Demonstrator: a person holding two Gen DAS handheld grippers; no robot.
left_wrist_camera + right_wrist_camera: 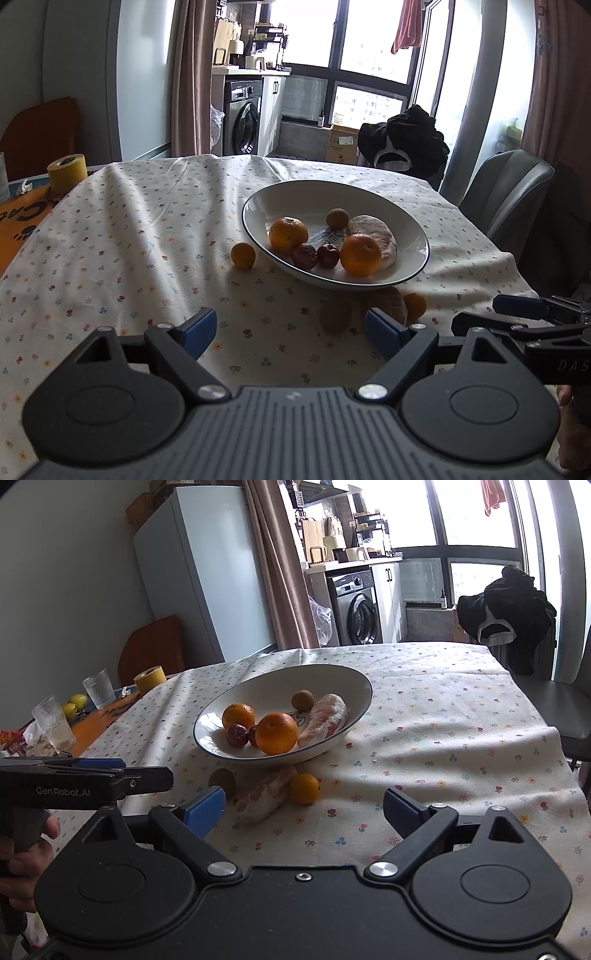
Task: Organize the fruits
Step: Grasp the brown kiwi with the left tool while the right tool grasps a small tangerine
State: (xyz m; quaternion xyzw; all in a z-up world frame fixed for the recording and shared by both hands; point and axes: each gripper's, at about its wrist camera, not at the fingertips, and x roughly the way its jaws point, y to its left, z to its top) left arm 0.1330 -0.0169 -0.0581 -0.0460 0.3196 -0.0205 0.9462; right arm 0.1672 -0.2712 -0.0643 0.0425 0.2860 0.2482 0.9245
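A white dark-rimmed bowl [295,199] [295,683] on the flowered tablecloth holds two oranges [288,234] [276,733], small red fruits [304,256], a brown kiwi-like fruit [337,218] and a pinkish oblong piece [325,720]. A small orange [243,255] lies left of the bowl. In front of it lie a brown round fruit [335,315] [221,779], a second pinkish oblong piece [266,794] and another small orange [304,788]. My left gripper [291,332] is open just short of these. My right gripper [303,810] is open too, holding nothing, close before the small orange.
A yellow tape roll [67,172], two glasses [96,688] and lemons [75,703] stand on the bare table part at the left. A grey chair [506,192] stands at the right edge. A hand [29,845] holds the left gripper.
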